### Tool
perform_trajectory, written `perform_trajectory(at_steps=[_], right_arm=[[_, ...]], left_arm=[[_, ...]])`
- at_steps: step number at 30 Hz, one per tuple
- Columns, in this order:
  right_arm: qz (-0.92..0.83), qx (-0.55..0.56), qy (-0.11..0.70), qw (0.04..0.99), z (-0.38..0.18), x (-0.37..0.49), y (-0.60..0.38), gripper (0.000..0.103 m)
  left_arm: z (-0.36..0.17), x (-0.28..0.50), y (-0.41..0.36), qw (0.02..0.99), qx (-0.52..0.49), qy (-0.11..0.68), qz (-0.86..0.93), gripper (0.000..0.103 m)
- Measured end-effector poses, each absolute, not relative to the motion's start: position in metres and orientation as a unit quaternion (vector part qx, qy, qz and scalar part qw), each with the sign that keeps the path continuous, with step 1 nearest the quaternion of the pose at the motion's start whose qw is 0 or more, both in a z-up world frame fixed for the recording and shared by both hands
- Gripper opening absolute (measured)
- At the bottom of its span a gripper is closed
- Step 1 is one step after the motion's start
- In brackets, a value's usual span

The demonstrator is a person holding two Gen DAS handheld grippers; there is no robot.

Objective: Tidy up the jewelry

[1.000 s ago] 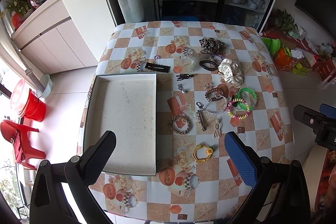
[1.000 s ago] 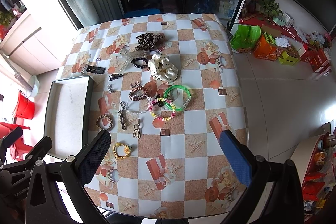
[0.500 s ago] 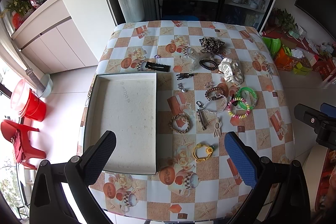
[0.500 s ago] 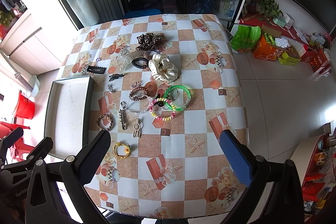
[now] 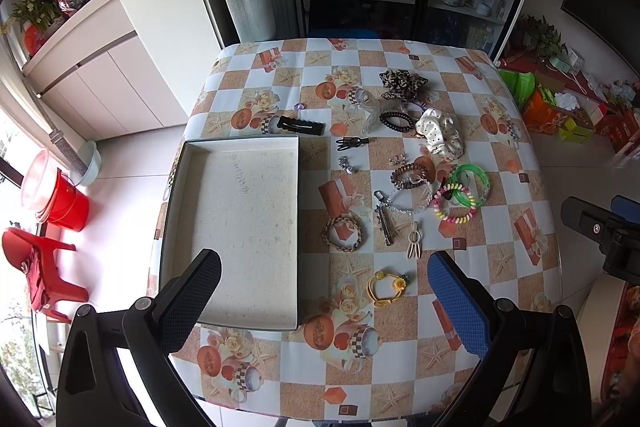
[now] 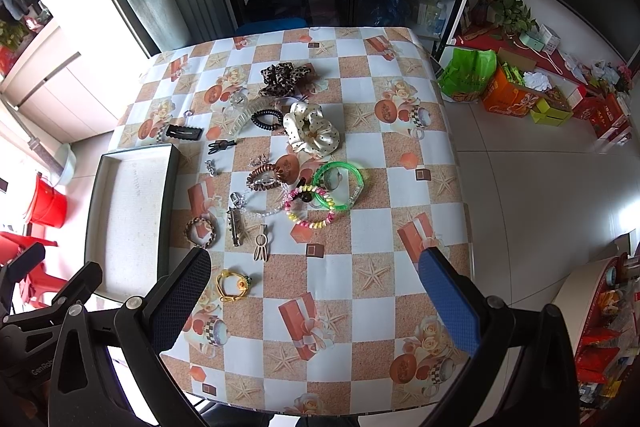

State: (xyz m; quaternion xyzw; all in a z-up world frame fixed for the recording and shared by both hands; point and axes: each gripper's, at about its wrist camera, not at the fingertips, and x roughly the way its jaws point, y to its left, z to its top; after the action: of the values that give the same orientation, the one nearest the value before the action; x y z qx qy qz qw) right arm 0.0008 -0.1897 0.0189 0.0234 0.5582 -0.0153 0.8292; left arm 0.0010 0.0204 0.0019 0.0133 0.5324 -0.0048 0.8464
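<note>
Jewelry lies scattered over the right half of the checkered tablecloth (image 5: 400, 347), right of the shallow white tray (image 5: 248, 211), whose long axis runs near to far. Nearest is the yellow flower hair tie (image 5: 386, 285); beyond it, the metal hair clip (image 5: 385, 225) and the beige clip (image 5: 414, 245) lie lengthwise near to far, while the black snap clip (image 5: 301, 125) beyond the tray lies left to right. Both the left gripper (image 5: 324, 293) and right gripper (image 6: 316, 301) hover above the near edge, fingers spread wide, holding nothing.
</note>
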Motion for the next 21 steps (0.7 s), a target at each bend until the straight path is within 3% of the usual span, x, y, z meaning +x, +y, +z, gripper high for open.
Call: perform_trajectory(at_steps=[21], right_arm=[[-0.015,0.024,0.558,0.829,0.0196,0.0013,-0.1902,0.103]], left_arm=[[0.0022,0.0011,0.0193,0.846,0.014,0.533,-0.004,0.103]])
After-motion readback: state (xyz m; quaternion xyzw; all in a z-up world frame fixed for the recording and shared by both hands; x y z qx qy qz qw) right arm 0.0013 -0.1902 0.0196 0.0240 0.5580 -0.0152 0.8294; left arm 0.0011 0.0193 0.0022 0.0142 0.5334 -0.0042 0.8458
